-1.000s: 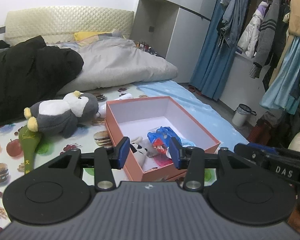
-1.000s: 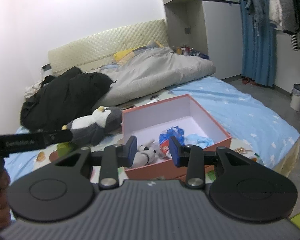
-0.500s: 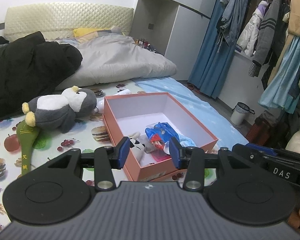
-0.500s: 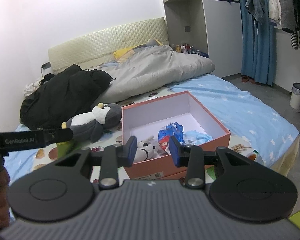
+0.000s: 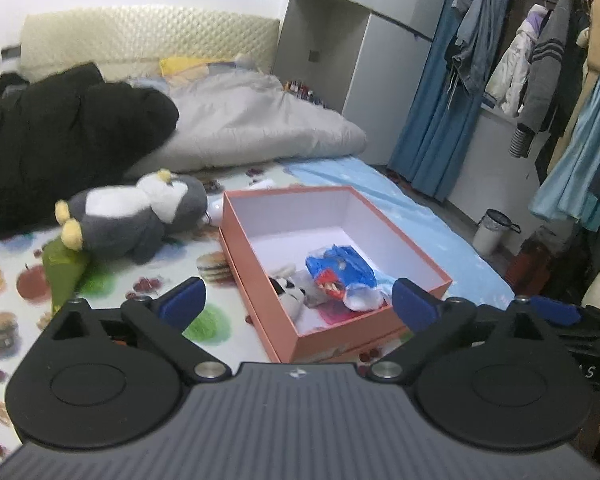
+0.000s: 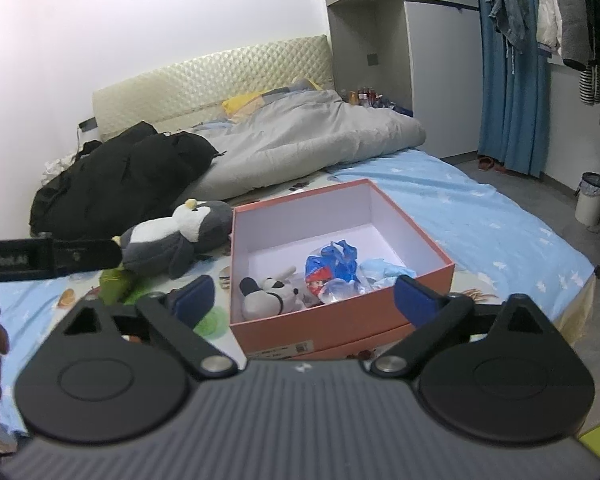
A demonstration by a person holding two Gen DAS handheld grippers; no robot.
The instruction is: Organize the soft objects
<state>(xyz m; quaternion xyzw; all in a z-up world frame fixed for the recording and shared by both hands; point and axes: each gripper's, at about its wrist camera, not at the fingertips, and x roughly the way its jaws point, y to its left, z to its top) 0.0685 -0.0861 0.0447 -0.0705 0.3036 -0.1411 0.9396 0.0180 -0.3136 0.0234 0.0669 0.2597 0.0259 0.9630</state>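
Observation:
An open salmon box (image 5: 260, 276) (image 6: 340, 328) sits on the bed with a small black-and-white plush (image 5: 290, 294) (image 6: 266, 294), a blue-and-red soft toy (image 5: 338, 272) (image 6: 330, 264) and a pale blue item (image 6: 382, 272) inside. A grey-and-white penguin plush (image 5: 136, 220) (image 6: 172, 240) lies left of the box, partly over a green soft toy (image 5: 62, 272) (image 6: 114, 282). My left gripper (image 5: 296, 306) and right gripper (image 6: 304, 298) hover in front of the box, jaws opening wide, nothing between them.
A black jacket (image 5: 60, 136) and a grey duvet (image 5: 256, 128) fill the back of the bed. Clothes (image 5: 548, 64) hang at the right beside a blue curtain (image 6: 512, 92). A small bin (image 6: 592, 200) stands on the floor. The fruit-print sheet (image 5: 4, 280) covers the near left.
Both grippers' jaws have spread from a narrow gap to wide apart. The views have barely shifted.

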